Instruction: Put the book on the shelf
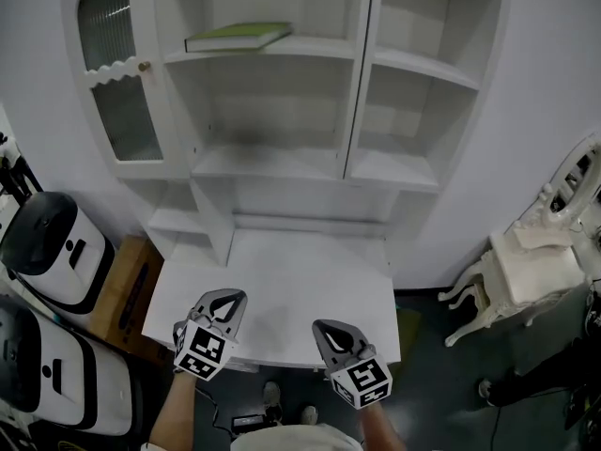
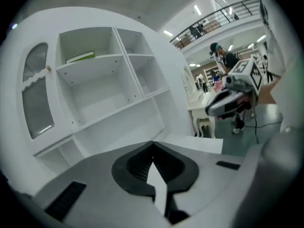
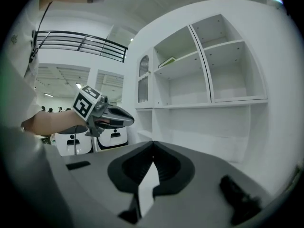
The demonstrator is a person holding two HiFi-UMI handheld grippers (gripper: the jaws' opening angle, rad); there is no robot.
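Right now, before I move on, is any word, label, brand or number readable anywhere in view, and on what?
No readable text anywhere.
Flat green book on the white shelf unit: any cover print is too small to read.
Square-marker cubes on the left gripper and right gripper: black-and-white patterns, not text.
White rounded machines: black symbols only, no letters.

In the head view, the left tool (image 1: 228, 299) sits at 7 o'clock with its tip aimed toward 1 o'clock. The right tool (image 1: 326, 329) sits at 5 o'clock, aimed toward 11. Each has its jaws pressed together with nothing between them. The left forearm (image 1: 174, 412) and right forearm (image 1: 380, 430) trail toward 6 o'clock.
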